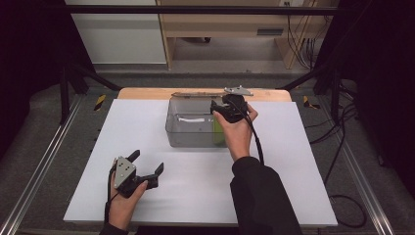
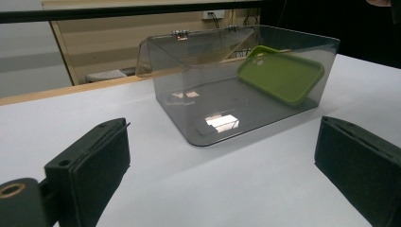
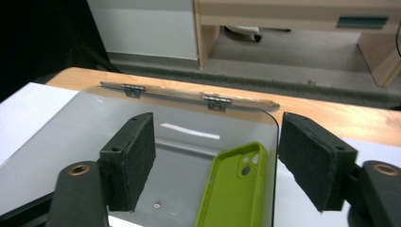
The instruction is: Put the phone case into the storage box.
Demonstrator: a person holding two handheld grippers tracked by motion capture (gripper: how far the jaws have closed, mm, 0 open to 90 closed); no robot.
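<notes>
The right gripper point(image 1: 221, 108) hangs over the right end of a clear smoky plastic box point(image 1: 183, 134), its jaws spread wide with nothing between them; in the right gripper view the green phone case point(image 3: 234, 189) lies just below and between the two pads, untouched. The case leans inside the box against its right wall, camera cut-out uppermost. No writing or brand can be read on the case, the box or the grippers.

The left gripper point(image 1: 147, 169) rests low over the white table top point(image 1: 293, 186) near the front left, jaws gaping and empty, pointed toward the box and well apart from it.

The box's lid point(image 1: 210, 93) is swung back on two small metal hinges point(image 3: 132, 90) at the far rim and lies over the wooden strip behind the white surface. The box sits toward the far middle of the table, its back wall near the far edge. Bare white surface lies to the left, right and front of it, with open room around both hands. Black frame rails point(image 1: 44, 161) run along the table's sides.
</notes>
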